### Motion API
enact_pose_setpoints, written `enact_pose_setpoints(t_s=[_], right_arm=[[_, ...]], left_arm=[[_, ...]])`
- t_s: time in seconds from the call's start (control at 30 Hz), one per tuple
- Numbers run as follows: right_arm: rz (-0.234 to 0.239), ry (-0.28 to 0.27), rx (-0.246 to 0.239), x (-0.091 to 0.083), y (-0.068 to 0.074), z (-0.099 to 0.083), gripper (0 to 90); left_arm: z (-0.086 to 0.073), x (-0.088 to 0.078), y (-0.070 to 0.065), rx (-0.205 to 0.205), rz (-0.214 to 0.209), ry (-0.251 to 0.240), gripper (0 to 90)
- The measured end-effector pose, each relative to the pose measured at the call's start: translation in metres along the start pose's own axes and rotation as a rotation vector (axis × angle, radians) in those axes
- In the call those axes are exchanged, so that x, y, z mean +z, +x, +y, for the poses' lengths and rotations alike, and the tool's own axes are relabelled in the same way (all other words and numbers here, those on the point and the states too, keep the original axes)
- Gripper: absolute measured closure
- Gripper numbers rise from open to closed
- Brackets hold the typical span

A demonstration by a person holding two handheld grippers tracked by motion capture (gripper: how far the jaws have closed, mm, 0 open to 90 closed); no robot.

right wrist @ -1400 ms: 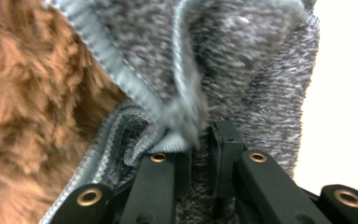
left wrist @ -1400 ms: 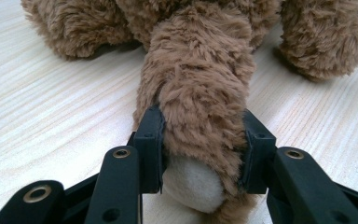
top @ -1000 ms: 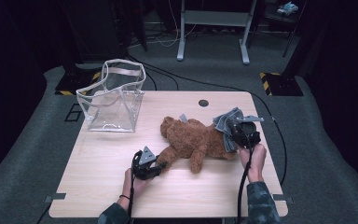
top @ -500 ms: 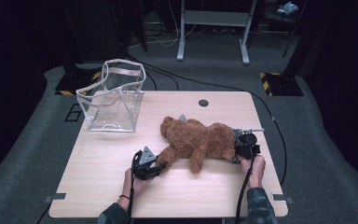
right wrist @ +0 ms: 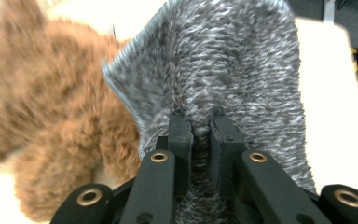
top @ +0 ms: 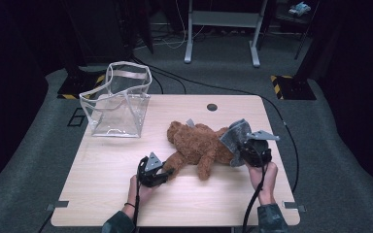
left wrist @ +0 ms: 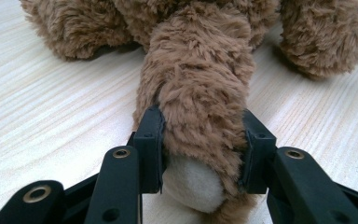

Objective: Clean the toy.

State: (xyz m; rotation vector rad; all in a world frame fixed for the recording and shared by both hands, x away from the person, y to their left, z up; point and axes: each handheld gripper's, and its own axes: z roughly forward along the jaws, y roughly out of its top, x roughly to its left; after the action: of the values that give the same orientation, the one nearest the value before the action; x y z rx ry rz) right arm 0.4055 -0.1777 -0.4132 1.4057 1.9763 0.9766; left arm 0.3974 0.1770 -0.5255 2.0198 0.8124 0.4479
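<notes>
Teddy bear (top: 199, 144) is laid lengthwise across the table (top: 102, 165), one paw clamped by the left gripper (top: 161, 173). Grey knitted cloth (right wrist: 223, 65) is pinched in the closed right gripper (top: 246, 151), held at the bear's right end, nearest that hand.

Between the earlier pictures and now, we see our right hand-held gripper (top: 240, 151) move with the grey knitted garment (top: 235, 136) pinched in its jaws. A second ago the garment was bunched up high at the teddy bear's (top: 199, 143) rear end; half a second ago we had carried it lower, down toward the near edge of the counter (top: 126, 194), so that little of it showed; now it is raised again and stands out as a grey flap over the bear's hindquarters, with our right hand (top: 262, 175) slightly farther from the edge
</notes>
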Motion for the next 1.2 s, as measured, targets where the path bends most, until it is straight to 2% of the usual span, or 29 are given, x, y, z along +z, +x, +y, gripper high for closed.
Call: enact_pose_setpoints(t_s=[0.07, 0.1, 0.27, 0.37, 0.5, 0.53, 0.63, 0.67, 0.77, 0.83, 0.9, 0.97, 1.03, 1.1, 1.2], right_arm=[[-0.004, 0.031, 0.007, 0.015, 0.002, -0.010, 81.2], [-0.006, 0.032, 0.030, 0.019, 0.000, -0.017, 81.2], [-0.019, 0.048, 0.071, 0.020, -0.009, -0.036, 81.2], [-0.047, 0.098, 0.081, 0.025, -0.012, -0.052, 81.1], [-0.036, 0.163, 0.089, 0.032, -0.013, -0.071, 81.0], [-0.034, 0.162, 0.082, 0.031, -0.012, -0.072, 80.9], [-0.024, 0.143, 0.064, 0.022, -0.009, -0.071, 80.7], [-0.018, 0.102, 0.051, 0.008, -0.005, -0.065, 80.7], [0.008, 0.032, 0.027, -0.009, 0.005, -0.055, 80.7], [0.045, -0.013, -0.010, -0.017, 0.017, -0.045, 80.7], [0.082, -0.036, -0.039, -0.017, 0.031, -0.036, 80.6], [0.102, -0.017, -0.083, -0.006, 0.045, -0.028, 80.4], [0.104, 0.021, -0.109, 0.014, 0.055, -0.028, 80.3], [0.118, 0.053, -0.093, 0.034, 0.055, -0.036, 80.6], [0.154, 0.083, -0.030, 0.048, 0.048, -0.052, 80.8]], left_arm=[[0.000, 0.000, 0.000, 0.000, -0.002, 0.001, 59.3], [0.000, 0.000, 0.000, 0.001, -0.002, 0.001, 59.3], [0.000, 0.000, 0.000, 0.001, -0.001, 0.001, 59.3], [0.000, 0.000, 0.000, 0.001, 0.000, 0.000, 59.3], [0.000, 0.000, 0.000, 0.000, -0.001, 0.001, 59.3], [0.000, 0.000, 0.000, 0.001, -0.001, 0.001, 59.3], [0.000, 0.000, 0.000, 0.001, -0.001, 0.001, 59.3], [0.000, 0.000, 0.000, 0.000, -0.001, 0.000, 59.2], [0.000, 0.000, 0.000, 0.001, -0.001, 0.001, 59.3], [0.000, 0.000, 0.000, 0.001, -0.004, 0.004, 59.2], [0.000, 0.000, 0.000, 0.000, -0.001, 0.001, 59.2], [0.000, 0.000, 0.000, 0.000, -0.002, 0.001, 59.2], [0.000, -0.001, 0.001, 0.002, -0.009, 0.008, 59.2], [0.000, -0.001, 0.001, 0.002, -0.010, 0.008, 59.2], [0.000, -0.001, 0.001, 0.001, -0.013, 0.008, 59.3]])
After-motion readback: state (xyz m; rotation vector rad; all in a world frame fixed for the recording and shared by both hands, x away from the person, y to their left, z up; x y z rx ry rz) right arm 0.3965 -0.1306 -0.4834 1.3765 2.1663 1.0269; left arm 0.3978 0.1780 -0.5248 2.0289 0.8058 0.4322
